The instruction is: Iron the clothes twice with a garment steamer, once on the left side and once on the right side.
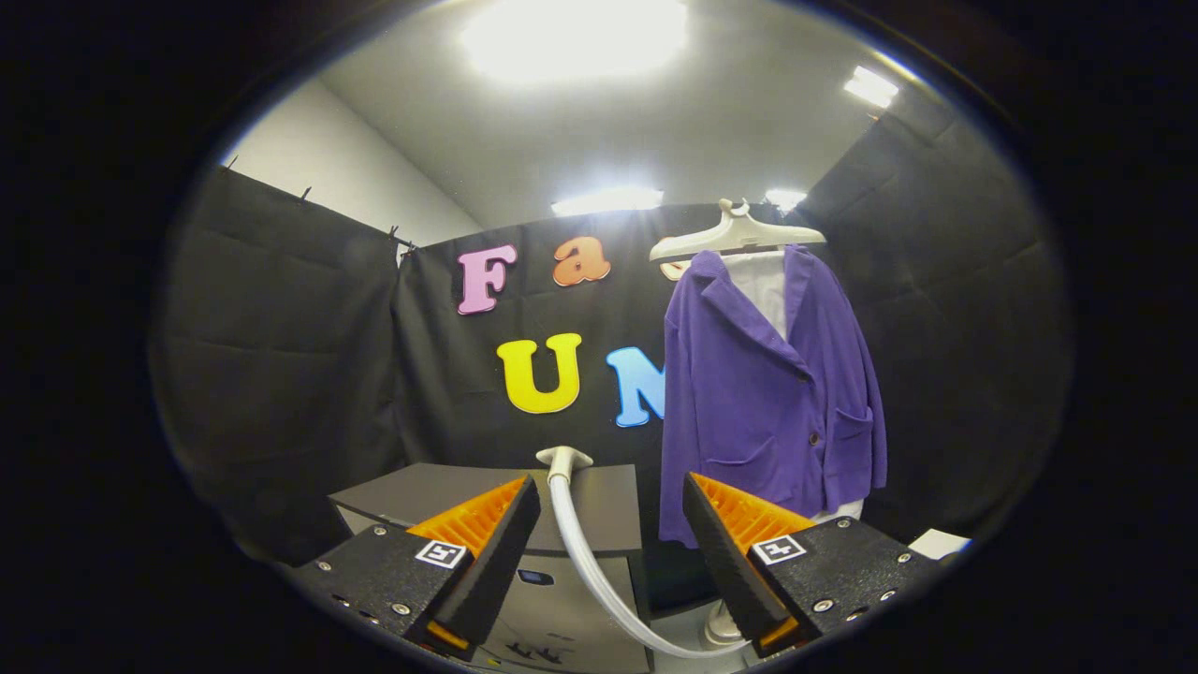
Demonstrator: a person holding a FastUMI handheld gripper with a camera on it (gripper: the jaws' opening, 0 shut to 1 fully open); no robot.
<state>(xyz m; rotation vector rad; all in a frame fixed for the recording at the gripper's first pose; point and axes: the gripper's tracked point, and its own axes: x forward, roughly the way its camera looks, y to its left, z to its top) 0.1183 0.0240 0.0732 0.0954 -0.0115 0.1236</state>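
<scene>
The hand-held gripper [610, 552] is held spread, nothing pinched; a white steamer hose [585, 552] is seen between its fingers, a purple jacket [763, 393] hung beyond.

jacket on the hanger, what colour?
Purple jacket, over a white garment; clearest in the gripper view, beyond the open gripper.
</scene>
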